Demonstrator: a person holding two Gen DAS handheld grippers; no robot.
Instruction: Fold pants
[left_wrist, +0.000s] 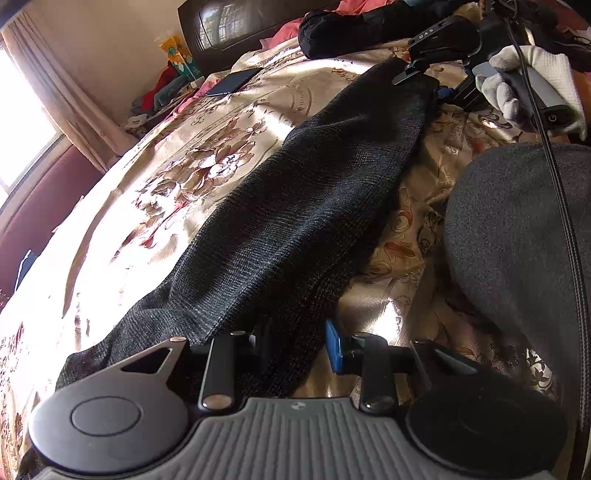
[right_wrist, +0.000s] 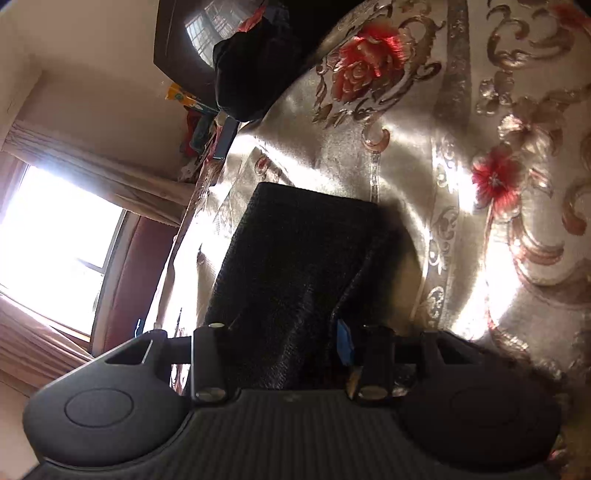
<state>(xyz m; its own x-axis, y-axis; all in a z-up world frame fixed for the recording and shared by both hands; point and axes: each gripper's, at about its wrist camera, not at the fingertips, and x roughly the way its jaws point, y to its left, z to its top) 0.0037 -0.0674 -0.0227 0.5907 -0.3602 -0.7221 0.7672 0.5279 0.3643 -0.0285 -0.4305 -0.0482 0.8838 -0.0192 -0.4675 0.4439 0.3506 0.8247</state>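
The dark knit pants (left_wrist: 314, 206) lie as a long folded strip on the floral bedspread (left_wrist: 155, 192). My left gripper (left_wrist: 295, 349) has its jaws around the near end of the strip, cloth between the fingers. In the left wrist view my right gripper (left_wrist: 424, 74), held by a white-gloved hand, clamps the far end. In the right wrist view the right gripper (right_wrist: 286, 345) has pants fabric (right_wrist: 295, 266) bunched between its fingers, the strip hanging over the bedspread (right_wrist: 443, 184).
A dark headboard (left_wrist: 236, 26) and a heap of black and pink clothes (left_wrist: 351, 29) lie at the bed's far end. A phone (left_wrist: 232, 83) rests on the bedspread. The person's grey-clad knee (left_wrist: 517, 240) is at the right. A bright window (right_wrist: 55, 236) is left.
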